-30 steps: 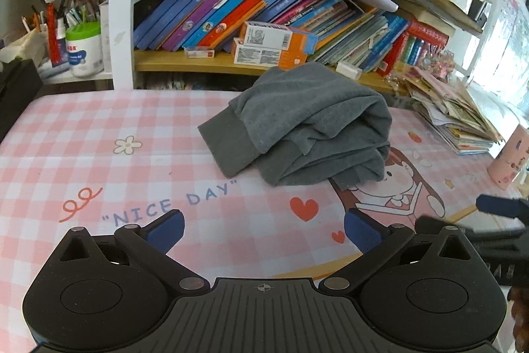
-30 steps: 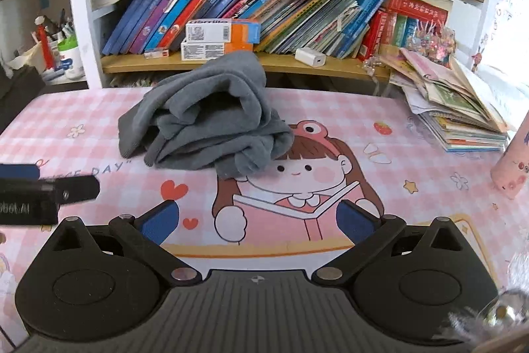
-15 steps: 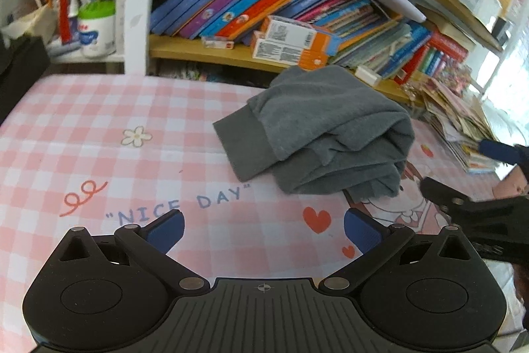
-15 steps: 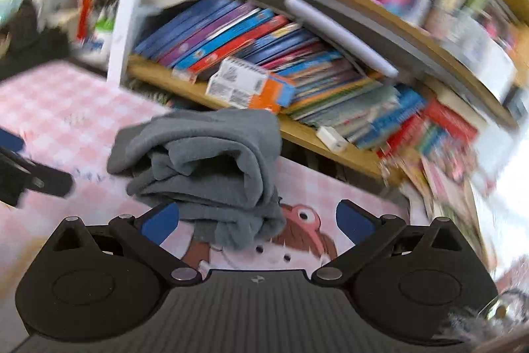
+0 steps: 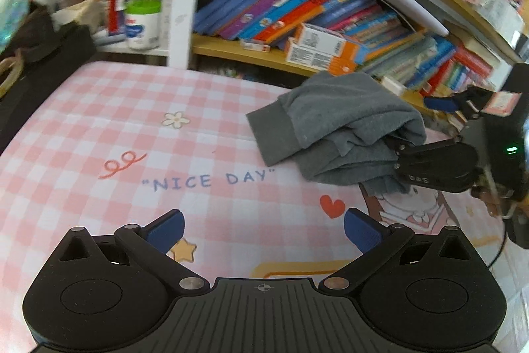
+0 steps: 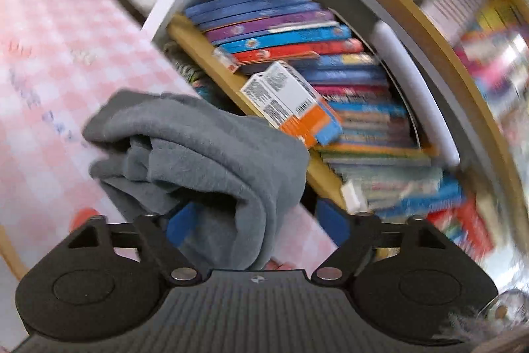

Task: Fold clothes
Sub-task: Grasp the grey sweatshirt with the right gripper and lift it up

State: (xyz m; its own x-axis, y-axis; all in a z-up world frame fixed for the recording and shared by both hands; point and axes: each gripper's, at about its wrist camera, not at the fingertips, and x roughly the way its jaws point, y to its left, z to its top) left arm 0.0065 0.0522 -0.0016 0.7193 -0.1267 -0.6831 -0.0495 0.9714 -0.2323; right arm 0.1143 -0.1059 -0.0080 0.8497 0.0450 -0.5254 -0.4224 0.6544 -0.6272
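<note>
— What's the right gripper (image 6: 258,225) doing?
— Its jaws are standing spread, with a fold of the grey sweatshirt (image 6: 211,154) bulging between the blue pads (image 6: 180,225), not pinched yet.
— And the left gripper (image 5: 263,229)?
— It's hovering spread wide and holding nothing, over the pink checked mat (image 5: 139,134). The sweatshirt is lying bunched ahead of it to the right, just past the "NICE DAY" lettering (image 5: 208,181), in front of the bookshelf (image 5: 330,22).
</note>
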